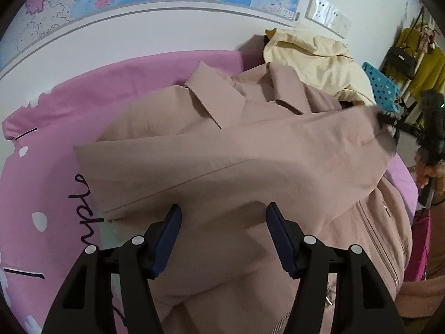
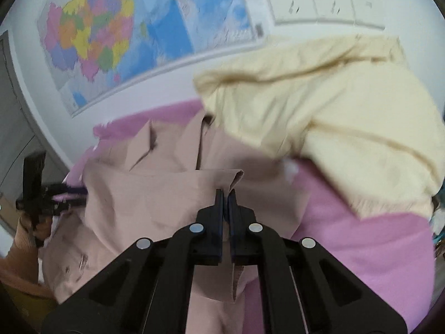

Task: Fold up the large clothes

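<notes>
Our right claw point(image 2: 225, 194) is clamped shut on the cuff end of the sleeve point(image 2: 155, 192) of the dusty-pink jacket point(image 1: 222, 167), a fold of that fabric pinched between its pads, while our left claw point(image 1: 224, 214) hangs with its jaws apart above the jacket's body, gripping nothing. We see the jacket spread on the pink bed sheet point(image 1: 55, 128), collar point(image 1: 214, 100) toward the wall with the map point(image 2: 116, 33), the zip front running down its right side in the left view. A cream garment point(image 2: 333, 111) lies heaped past the collar, touching the jacket's shoulder — it is not part of this fold. From the left view the sleeve is stretched across the chest, its far end at the right claw. We judge the step in hand to be the sleeve fold: laying the sleeve over the front so the body can be doubled afterwards. The task looks early; the hem is not yet brought up. The next move calls for us to lay the cuff flat across the chest without dragging the layer beneath, then let go — and for the left claw to press or pin the fold line so it does not slide.
</notes>
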{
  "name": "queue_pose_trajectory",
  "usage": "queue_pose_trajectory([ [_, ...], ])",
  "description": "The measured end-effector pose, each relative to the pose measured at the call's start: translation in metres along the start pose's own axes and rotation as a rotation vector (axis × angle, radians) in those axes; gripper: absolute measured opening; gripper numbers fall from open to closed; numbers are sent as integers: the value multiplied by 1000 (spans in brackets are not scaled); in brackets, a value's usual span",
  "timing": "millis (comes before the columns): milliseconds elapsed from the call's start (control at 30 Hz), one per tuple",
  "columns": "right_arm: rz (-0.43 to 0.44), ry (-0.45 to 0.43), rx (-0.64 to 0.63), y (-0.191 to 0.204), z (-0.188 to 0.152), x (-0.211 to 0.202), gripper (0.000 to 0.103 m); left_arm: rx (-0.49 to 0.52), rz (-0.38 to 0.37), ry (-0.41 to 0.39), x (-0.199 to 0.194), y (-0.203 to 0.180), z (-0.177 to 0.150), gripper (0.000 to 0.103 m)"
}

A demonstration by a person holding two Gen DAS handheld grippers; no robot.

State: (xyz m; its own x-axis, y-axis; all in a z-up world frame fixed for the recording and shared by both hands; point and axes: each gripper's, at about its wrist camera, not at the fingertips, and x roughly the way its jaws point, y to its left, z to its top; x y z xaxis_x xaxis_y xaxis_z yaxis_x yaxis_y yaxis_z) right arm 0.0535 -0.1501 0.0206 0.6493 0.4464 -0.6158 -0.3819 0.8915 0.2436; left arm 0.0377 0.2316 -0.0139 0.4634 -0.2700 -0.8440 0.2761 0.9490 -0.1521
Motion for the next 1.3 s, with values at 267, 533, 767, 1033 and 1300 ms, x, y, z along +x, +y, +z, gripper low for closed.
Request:
queue_pose_trajectory([
  [267, -109, 126, 53, -23, -9, 55, 16, 8, 118, 30, 19, 4, 2, 61],
  [533, -17, -24, -29, 24, -21, -1, 25, 6, 114, 20, 16, 7, 1, 62],
  [767, -17, 171, -64, 37, -47, 52, 28, -33, 102, 3, 9, 9, -3, 69],
  [1033, 84, 82, 25, 29, -57, -3, 45, -96, 63, -104, -57, 21, -55, 79],
  [1300, 158, 83, 222, -9, -120, -67, 55, -217, -44, -49, -71, 26, -129, 80],
])
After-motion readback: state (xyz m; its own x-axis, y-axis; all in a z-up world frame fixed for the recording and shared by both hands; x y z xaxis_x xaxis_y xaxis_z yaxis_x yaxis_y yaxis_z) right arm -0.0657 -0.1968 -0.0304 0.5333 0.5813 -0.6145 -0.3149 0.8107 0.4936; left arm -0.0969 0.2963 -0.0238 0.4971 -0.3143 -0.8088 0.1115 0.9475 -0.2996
